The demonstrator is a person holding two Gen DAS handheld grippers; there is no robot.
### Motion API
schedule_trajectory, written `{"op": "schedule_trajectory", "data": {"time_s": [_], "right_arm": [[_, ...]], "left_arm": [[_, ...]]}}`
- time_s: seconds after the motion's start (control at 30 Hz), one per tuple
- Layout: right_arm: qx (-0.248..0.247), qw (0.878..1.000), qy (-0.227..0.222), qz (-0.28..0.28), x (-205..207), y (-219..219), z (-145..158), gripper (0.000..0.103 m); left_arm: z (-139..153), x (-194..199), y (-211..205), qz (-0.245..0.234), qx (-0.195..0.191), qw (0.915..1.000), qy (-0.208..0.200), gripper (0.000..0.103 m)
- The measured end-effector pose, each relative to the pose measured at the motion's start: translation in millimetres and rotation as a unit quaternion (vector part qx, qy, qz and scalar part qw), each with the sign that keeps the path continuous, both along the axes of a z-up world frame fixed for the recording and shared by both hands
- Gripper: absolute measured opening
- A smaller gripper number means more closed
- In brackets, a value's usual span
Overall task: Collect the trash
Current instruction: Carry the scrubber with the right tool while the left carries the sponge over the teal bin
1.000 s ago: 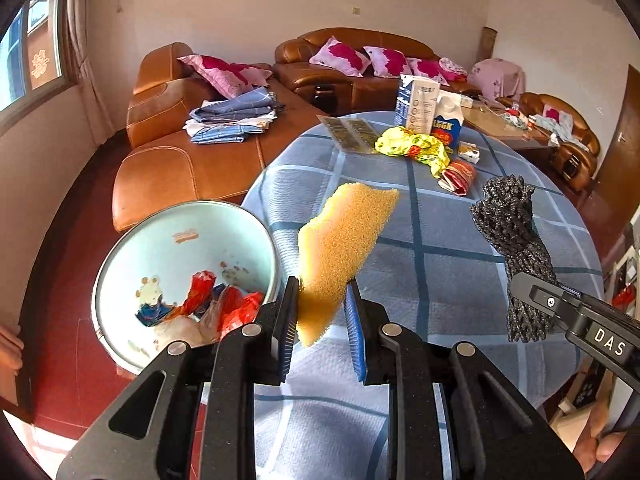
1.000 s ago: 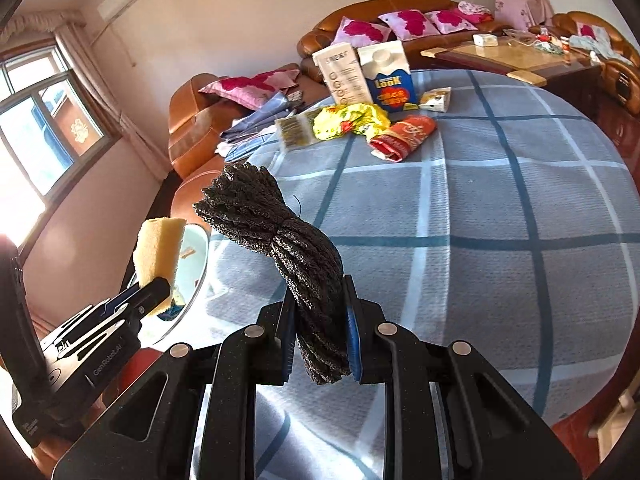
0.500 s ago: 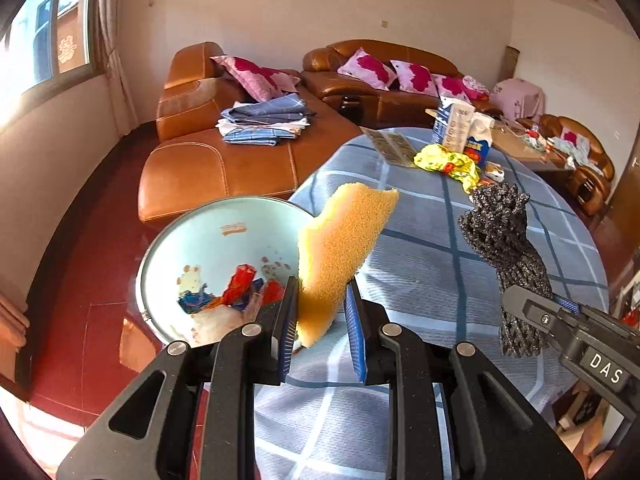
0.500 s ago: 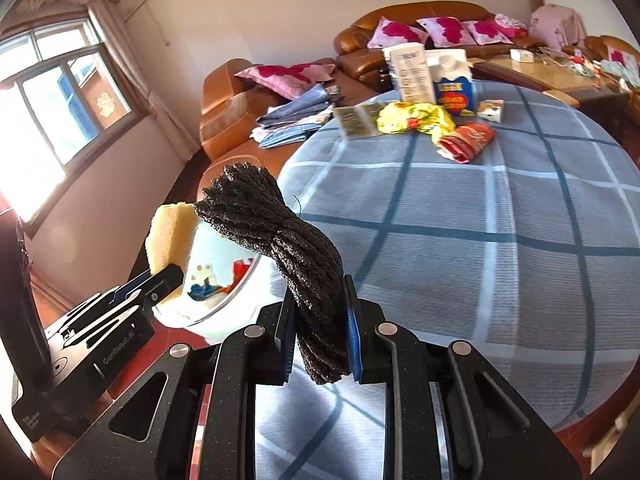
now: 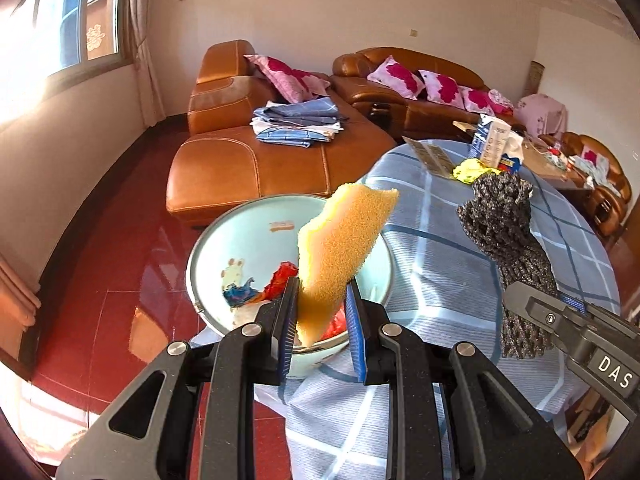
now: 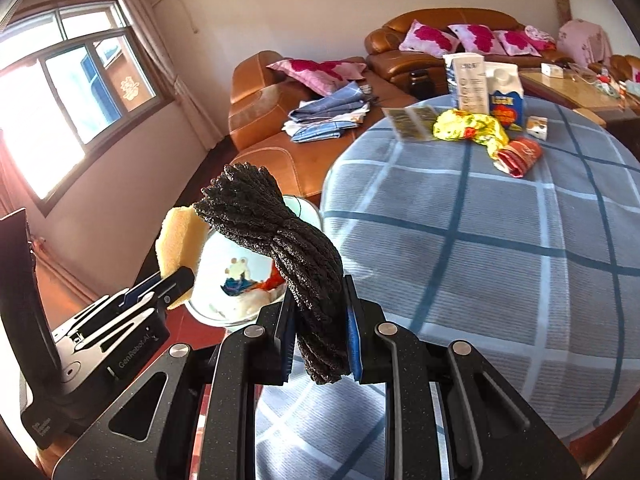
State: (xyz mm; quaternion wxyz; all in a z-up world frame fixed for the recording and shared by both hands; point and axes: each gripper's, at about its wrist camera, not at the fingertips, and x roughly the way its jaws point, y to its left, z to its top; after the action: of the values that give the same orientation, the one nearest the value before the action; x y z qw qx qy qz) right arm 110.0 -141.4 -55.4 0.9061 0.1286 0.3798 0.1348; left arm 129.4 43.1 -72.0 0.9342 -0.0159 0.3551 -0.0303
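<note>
Clamping sponge in left tool, rope in right tool

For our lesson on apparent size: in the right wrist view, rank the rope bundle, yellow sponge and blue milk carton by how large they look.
1. rope bundle, though nearness to the camera inflates it.
2. yellow sponge
3. blue milk carton, farthest away, so its true size is unsure.

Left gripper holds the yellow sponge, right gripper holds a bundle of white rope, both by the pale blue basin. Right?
Not quite. The right gripper holds a bundle of dark grey rope, not white, as the right wrist view shows. The left gripper does hold the yellow sponge by the pale blue basin.
</note>
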Motion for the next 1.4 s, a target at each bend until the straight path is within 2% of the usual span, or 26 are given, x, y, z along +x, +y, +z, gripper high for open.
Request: {"op": "schedule_trajectory", "data": {"time_s": [0.37, 0.8, 1.4], "right_arm": [[-0.001, 1.000, -0.010, 0.020, 15.9, 27.1, 6.2, 0.022], [0.007, 1.000, -0.001, 0.019, 40.8, 41.8, 4.2, 0.022], [-0.005, 0.999, 0.043, 0.013, 89.2, 59.2, -28.9, 0.023]], "left_arm": [[-3.4, 6.9, 19.1, 0.025, -0.004, 0.9997, 0.004, 0.023], [-5.5, 25.5, 27.8, 0.044, 0.001, 0.9990, 0.010, 0.023], [-35.7, 74.8, 35.8, 0.067, 0.003, 0.9962, 0.056, 0.023]]}}
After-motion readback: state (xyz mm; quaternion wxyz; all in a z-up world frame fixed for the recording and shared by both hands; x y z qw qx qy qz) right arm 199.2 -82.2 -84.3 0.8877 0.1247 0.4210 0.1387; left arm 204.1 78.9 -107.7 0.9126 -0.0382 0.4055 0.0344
